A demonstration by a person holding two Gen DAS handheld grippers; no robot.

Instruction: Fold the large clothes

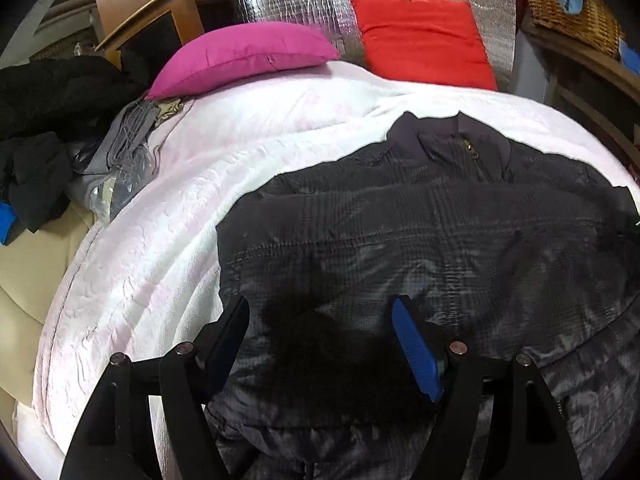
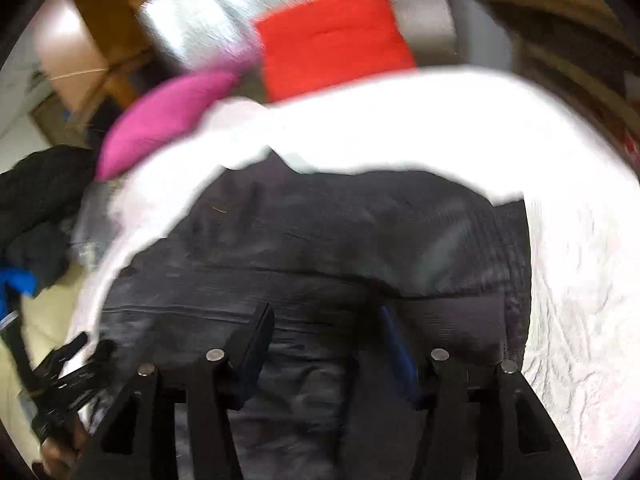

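On the white bed [image 1: 168,216] a dark jacket [image 1: 400,232] lies flat, with the left gripper [image 1: 320,340] and right gripper [image 2: 326,344] both spread apart above it, gripping nothing.

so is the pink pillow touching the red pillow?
Apart. Left wrist view shows silver foil between the pink pillow and the red pillow.

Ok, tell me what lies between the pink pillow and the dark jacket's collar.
Only bare white quilt separates the pink pillow from the dark jacket collar; nothing else lies there. The left wrist view shows it sharply.
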